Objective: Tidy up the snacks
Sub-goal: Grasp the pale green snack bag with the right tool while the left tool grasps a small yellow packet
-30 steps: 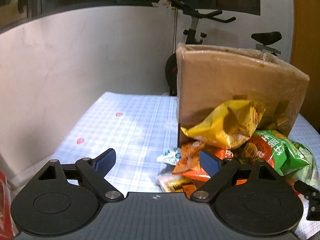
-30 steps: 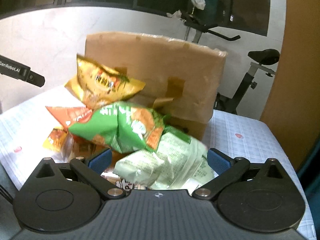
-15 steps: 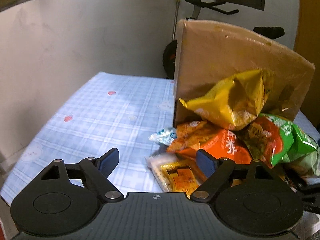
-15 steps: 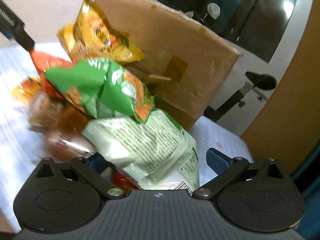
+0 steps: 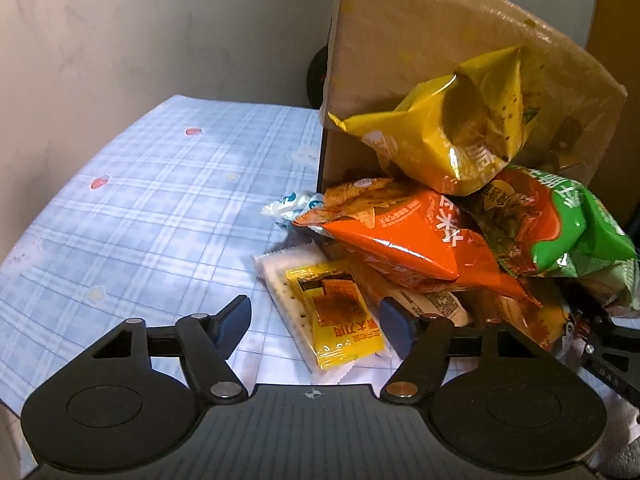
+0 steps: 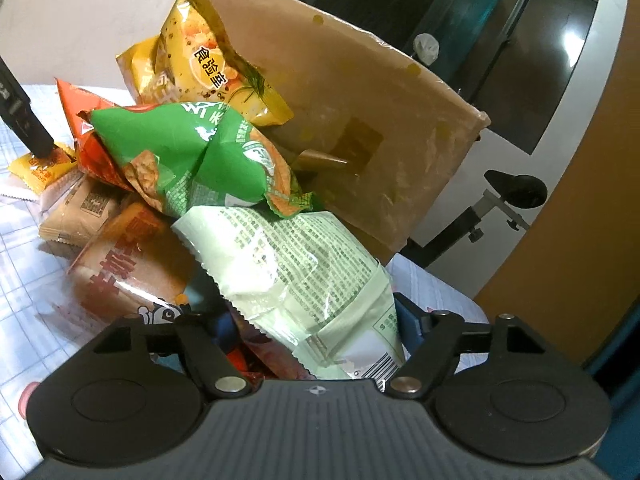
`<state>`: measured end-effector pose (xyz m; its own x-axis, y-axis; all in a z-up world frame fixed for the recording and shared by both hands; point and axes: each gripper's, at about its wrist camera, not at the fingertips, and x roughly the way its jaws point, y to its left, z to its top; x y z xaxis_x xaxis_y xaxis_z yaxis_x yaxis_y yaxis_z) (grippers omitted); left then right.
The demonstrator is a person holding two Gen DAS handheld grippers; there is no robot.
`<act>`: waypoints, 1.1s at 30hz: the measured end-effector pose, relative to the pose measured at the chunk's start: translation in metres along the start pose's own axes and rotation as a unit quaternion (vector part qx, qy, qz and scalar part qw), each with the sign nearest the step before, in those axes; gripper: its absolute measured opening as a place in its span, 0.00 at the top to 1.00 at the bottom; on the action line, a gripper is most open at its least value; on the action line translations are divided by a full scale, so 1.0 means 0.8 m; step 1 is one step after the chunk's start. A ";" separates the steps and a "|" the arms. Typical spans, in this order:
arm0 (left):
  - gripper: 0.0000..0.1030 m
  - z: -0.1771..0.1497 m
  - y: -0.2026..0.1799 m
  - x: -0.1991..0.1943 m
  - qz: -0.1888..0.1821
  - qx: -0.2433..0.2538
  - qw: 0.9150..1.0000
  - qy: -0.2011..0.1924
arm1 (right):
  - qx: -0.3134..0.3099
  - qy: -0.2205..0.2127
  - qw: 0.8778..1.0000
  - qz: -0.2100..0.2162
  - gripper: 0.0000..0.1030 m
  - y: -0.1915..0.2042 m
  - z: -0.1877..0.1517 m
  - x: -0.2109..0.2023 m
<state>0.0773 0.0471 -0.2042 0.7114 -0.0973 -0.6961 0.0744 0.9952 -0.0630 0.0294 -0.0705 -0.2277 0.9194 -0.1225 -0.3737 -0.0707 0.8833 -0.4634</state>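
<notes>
Snacks: I see a heap of packets (image 5: 440,240) piled on the checked tablecloth (image 5: 140,220), leaning against a cardboard box (image 5: 420,48).
Top of heap: yellow chip bag (image 5: 452,132) over an orange bag (image 5: 404,236) and a green bag (image 6: 192,156).
Left gripper (image 5: 316,320): my jaws have just been closing; a small yellow sachet (image 5: 340,320) on a white wrapper (image 5: 280,280) lies between them, pads not touching it.
Right gripper (image 6: 312,328): jaws have just been closing around a pale green packet (image 6: 304,272); I cannot tell whether the pads press on it.
Background: exercise bike (image 6: 504,200) behind the box.
</notes>
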 end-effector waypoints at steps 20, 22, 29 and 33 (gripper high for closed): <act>0.59 -0.001 -0.018 0.011 -0.004 0.026 1.000 -0.001 | 0.000 -0.013 1.000 -0.007 0.26 0.006 -0.010 -0.005; 0.56 -0.001 -0.021 0.014 -0.002 0.030 1.000 -0.001 | 0.000 -0.013 1.000 -0.007 0.26 0.006 -0.010 -0.005; 0.74 -0.004 -0.032 0.015 0.006 0.051 0.999 -0.013 | 0.000 -0.013 1.000 -0.007 0.26 0.007 -0.010 -0.005; 0.84 -0.007 -0.026 0.007 0.005 0.042 0.999 -0.014 | 0.003 -0.014 1.000 -0.006 0.26 0.007 -0.010 -0.005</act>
<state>0.0762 0.0261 -0.2108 0.7315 -0.0886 -0.6761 0.1240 0.9923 0.0042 0.0224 -0.0689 -0.2354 0.9305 -0.1215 -0.3456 -0.0567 0.8842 -0.4636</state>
